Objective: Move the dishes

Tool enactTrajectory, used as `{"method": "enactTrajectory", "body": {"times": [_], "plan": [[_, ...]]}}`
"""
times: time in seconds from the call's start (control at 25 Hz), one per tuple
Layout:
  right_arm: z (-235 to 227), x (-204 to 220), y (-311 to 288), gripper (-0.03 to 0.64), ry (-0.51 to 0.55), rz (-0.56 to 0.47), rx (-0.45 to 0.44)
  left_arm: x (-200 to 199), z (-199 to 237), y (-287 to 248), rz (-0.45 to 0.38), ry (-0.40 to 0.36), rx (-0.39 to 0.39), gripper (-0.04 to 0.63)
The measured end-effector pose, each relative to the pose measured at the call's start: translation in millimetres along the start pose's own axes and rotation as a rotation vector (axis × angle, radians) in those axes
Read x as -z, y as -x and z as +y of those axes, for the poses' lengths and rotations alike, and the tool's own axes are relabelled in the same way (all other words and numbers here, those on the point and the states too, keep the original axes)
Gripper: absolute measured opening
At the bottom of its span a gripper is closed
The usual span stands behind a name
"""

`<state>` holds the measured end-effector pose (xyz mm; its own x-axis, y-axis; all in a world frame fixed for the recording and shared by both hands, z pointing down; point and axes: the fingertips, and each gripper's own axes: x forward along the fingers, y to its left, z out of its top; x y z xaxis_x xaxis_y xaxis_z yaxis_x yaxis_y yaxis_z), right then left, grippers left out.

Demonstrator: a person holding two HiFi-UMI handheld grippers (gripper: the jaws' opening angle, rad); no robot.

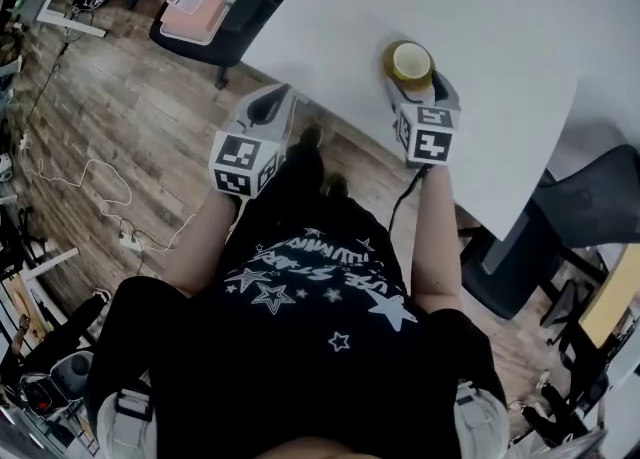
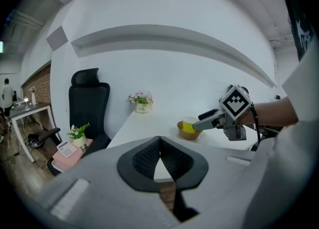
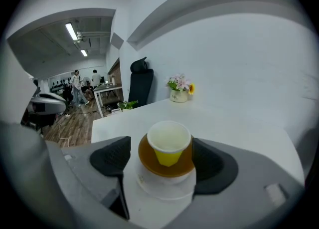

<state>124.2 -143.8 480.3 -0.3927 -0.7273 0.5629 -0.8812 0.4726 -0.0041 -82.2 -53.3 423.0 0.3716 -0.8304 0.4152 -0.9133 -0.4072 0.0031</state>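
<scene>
A yellow paper cup (image 3: 168, 145) stands in a brown bowl (image 3: 149, 160), which rests on a white saucer (image 3: 164, 188) on the white table (image 1: 500, 37). My right gripper (image 3: 162, 144) is open, a jaw on each side of the bowl; the right pad (image 3: 212, 165) is close to the rim and a gap shows at the left pad. In the head view the bowl (image 1: 410, 63) sits just ahead of the right gripper (image 1: 418, 89). My left gripper (image 1: 278, 99) hangs by the table's near edge, shut and empty (image 2: 159, 140). From the left gripper view the bowl (image 2: 188, 129) shows beside the right gripper (image 2: 212, 119).
A small flower pot (image 3: 179, 93) stands at the table's far end. A black office chair (image 2: 89, 103) and a pink side stand (image 1: 205, 2) with a plant are beyond the table's left corner. Another dark chair (image 1: 590, 207) sits at the right. Cables (image 1: 100, 187) lie on the wooden floor.
</scene>
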Motion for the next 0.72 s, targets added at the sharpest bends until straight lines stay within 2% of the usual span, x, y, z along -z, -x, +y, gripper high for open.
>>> {"method": "enactTrajectory", "body": {"times": [0.16, 0.32, 0.52, 0.72], "plan": [[-0.4, -1.6, -20.0, 0.379, 0.050, 0.086, 0.038, -8.9, 13.8, -29.0, 0.006, -0.004, 0.050, 0.011], [-10.2, -6.3, -27.8, 0.379, 0.041, 0.105, 0.099, -18.3, 25.4, -59.9, 0.004, -0.015, 0.110, 0.011], [-7.5, -9.3, -45.2, 0.379, 0.049, 0.158, 0.087, -31.8, 39.4, -95.9, -0.001, -0.026, 0.179, 0.011], [-11.5, -15.3, -43.2, 0.368, 0.028, 0.195, 0.122, -39.8, 48.7, -127.7, -0.002, -0.035, 0.256, 0.011]]}}
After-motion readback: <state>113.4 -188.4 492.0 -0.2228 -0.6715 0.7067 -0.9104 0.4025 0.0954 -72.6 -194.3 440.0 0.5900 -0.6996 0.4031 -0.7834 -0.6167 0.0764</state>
